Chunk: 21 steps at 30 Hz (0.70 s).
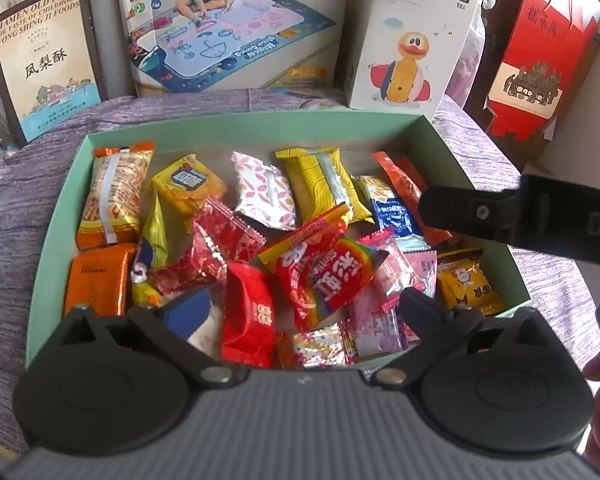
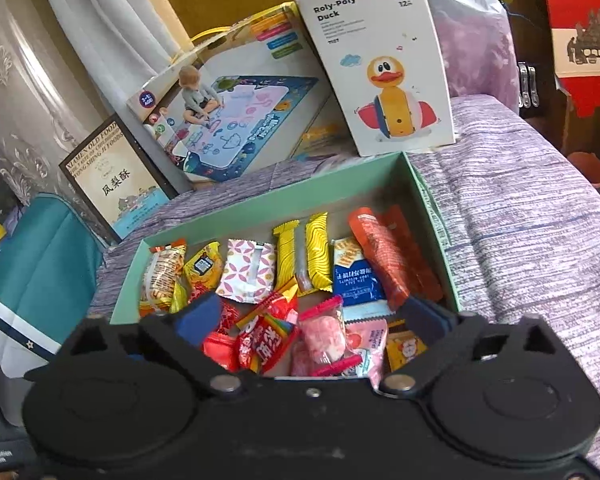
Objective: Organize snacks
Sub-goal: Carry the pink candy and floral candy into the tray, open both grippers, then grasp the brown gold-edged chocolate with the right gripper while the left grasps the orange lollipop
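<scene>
The snack packets, among them a red Skittles bag (image 1: 324, 276), are heaped in a green box (image 1: 256, 126) set on a purple cloth (image 1: 28, 216). Above the box's near edge the left gripper (image 1: 300, 308) is held with fingers spread wide, nothing between them. The right gripper (image 2: 316, 316) is likewise spread and empty. A duck toy carton (image 2: 384, 64) stands behind, possibly touching the box.

left gripper (image 1: 300, 308): black, grey ribbed body | right gripper (image 2: 312, 322): black, blue pads
</scene>
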Motion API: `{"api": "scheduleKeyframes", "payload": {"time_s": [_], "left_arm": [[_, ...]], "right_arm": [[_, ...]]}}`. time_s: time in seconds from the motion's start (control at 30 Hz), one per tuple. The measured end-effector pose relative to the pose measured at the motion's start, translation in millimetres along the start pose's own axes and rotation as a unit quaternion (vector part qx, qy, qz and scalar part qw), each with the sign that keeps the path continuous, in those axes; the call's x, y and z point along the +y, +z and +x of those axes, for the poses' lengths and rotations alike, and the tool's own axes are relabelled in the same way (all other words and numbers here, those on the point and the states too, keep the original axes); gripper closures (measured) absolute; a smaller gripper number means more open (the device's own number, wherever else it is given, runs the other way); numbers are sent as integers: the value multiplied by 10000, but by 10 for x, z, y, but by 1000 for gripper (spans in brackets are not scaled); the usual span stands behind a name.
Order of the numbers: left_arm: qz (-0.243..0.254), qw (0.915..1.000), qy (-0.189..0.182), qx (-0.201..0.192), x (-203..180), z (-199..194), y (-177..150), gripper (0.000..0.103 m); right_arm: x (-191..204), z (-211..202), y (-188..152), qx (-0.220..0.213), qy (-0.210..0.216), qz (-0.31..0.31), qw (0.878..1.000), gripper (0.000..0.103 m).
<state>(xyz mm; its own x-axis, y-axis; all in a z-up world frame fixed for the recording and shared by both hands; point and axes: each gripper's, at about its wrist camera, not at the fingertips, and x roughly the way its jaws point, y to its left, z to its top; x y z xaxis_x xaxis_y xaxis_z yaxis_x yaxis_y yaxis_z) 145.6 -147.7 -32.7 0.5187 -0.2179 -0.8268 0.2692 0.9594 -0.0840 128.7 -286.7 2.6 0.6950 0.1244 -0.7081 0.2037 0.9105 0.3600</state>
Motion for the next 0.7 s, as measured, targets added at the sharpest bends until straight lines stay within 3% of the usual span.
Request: {"api": "scheduleKeyframes", "payload": {"time_s": [0.47,0.7], "left_arm": [[-58,10000,-35,-64,-63,-330,-164,0],[251,9996,-130,28,-271,-431,-355,0]], "right_arm": [[-63,-369,-165,8,-100,-22,9999,0],[-314,-566,-300,17,-304,212,9993,0]]}}
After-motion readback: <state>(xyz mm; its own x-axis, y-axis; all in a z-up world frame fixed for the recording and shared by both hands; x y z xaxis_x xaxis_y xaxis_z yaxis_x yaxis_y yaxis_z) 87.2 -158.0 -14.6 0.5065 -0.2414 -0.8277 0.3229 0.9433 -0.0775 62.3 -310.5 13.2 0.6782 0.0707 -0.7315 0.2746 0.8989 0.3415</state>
